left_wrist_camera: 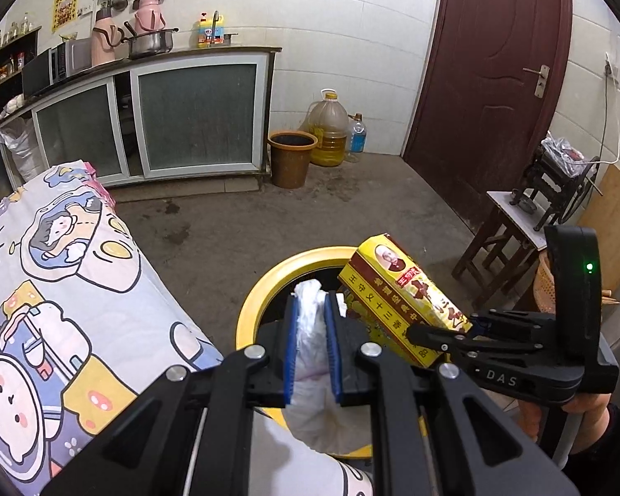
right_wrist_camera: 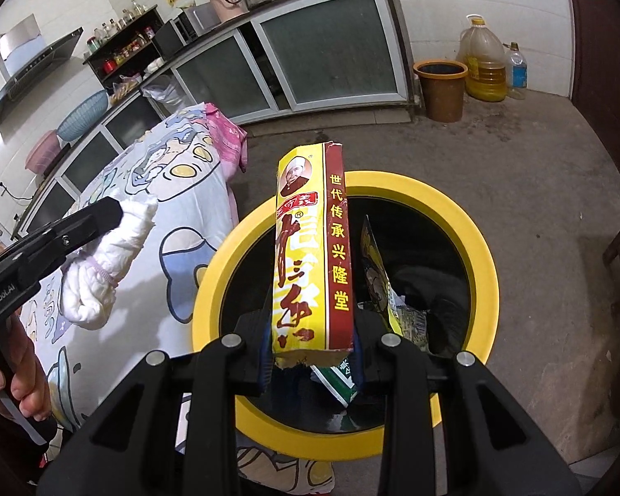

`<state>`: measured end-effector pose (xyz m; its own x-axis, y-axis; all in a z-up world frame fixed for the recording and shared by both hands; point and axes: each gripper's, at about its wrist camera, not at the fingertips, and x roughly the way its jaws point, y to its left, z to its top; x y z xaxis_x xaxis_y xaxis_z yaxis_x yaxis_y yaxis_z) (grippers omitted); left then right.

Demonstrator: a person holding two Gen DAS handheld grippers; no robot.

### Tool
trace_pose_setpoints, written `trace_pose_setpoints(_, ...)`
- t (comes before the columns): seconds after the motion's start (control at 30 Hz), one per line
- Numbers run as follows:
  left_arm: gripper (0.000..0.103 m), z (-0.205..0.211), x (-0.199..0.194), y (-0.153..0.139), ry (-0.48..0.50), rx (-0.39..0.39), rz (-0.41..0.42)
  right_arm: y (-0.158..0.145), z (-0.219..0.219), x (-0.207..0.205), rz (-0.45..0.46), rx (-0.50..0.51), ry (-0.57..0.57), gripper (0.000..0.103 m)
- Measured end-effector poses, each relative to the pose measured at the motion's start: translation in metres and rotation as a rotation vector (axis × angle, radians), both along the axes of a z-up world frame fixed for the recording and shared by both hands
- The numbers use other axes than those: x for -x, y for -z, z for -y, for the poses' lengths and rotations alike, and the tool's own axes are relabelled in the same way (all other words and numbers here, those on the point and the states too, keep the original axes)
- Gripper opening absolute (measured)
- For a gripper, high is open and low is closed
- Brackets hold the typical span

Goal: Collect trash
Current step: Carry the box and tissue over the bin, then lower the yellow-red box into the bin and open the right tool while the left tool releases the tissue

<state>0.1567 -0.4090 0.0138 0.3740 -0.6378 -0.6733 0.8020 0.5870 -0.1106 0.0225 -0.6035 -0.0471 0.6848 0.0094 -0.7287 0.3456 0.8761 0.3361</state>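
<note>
- Your left gripper (left_wrist_camera: 313,343) has its jaws clamped on a crumpled white tissue wad (left_wrist_camera: 310,330), held just over the near rim of the yellow-rimmed bin (right_wrist_camera: 467,223).
- Your right gripper (right_wrist_camera: 312,355) has its jaws clamped on a yellow spice box (right_wrist_camera: 306,248), upright above the bin's opening.
- A cartoon-print cloth (left_wrist_camera: 62,289) lies beside the bin.

One yellow-rimmed bin (right_wrist_camera: 485,248) stands on the floor. Above it hang two tools, each carrying one piece of trash: one yellow box (right_wrist_camera: 310,248) and one white crumpled wad (right_wrist_camera: 115,248). Beyond it stand one brown bucket (right_wrist_camera: 440,87) and two bottles.
</note>
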Motion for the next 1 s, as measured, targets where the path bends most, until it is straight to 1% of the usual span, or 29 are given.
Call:
trace_pose_setpoints(0.5, 0.012, 0.025, -0.013, 0.025, 0.000, -0.039, -0.031, 0.017, 0.004, -0.010, -0.043, -0.015, 0.014, 0.028)
trace_pose_setpoints(0.67, 0.012, 0.034, -0.015, 0.038, 0.004, -0.063, -0.059, 0.024, 0.007, -0.014, -0.069, -0.024, 0.030, 0.028)
trace_pose_setpoints(1.0, 0.012, 0.049, -0.015, 0.054, 0.018, -0.096, -0.076, 0.037, 0.016, -0.018, -0.110, -0.040, 0.065, 0.029)
